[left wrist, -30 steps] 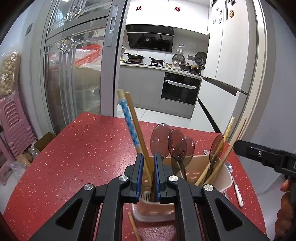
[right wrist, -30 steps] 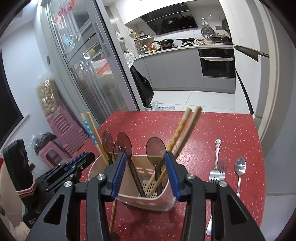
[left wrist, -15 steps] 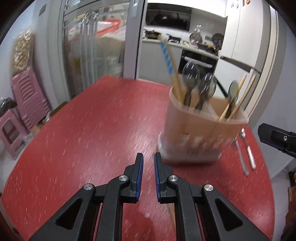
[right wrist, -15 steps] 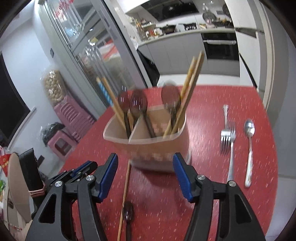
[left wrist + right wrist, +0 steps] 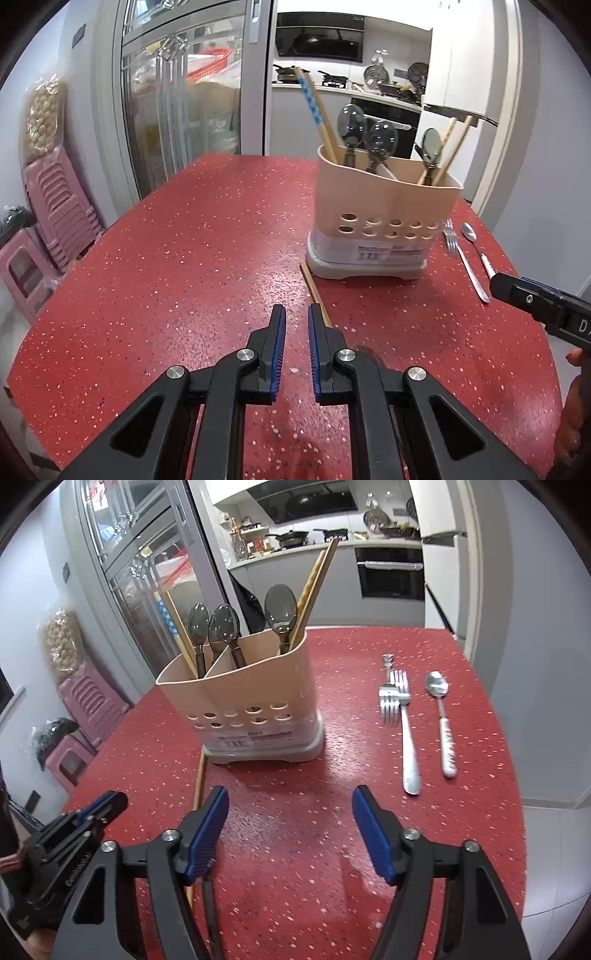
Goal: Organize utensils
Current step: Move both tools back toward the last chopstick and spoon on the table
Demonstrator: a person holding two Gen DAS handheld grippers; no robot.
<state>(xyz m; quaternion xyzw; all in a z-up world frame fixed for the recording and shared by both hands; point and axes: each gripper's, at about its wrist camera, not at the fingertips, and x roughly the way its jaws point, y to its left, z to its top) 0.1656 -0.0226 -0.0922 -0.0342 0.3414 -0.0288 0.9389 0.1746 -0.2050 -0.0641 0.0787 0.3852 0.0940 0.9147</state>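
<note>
A beige utensil holder (image 5: 380,218) (image 5: 243,698) stands on the red table (image 5: 184,258), holding chopsticks and dark spoons. A loose chopstick (image 5: 314,288) (image 5: 199,775) lies on the table in front of it. A dark utensil lies partly hidden under my right gripper's left finger. Forks (image 5: 397,705) and a metal spoon (image 5: 441,716) lie to the holder's right. My left gripper (image 5: 295,332) is nearly shut and empty, low over the table beside the chopstick. My right gripper (image 5: 290,830) is open and empty, in front of the holder.
The table's right edge (image 5: 517,775) drops to a white tiled floor. Pink stools (image 5: 40,229) stand left of the table. A glass sliding door and the kitchen are behind.
Both grippers have pulled back from the holder toward the near side of the table and lowered. The right gripper has opened wider. The holder stands free.
</note>
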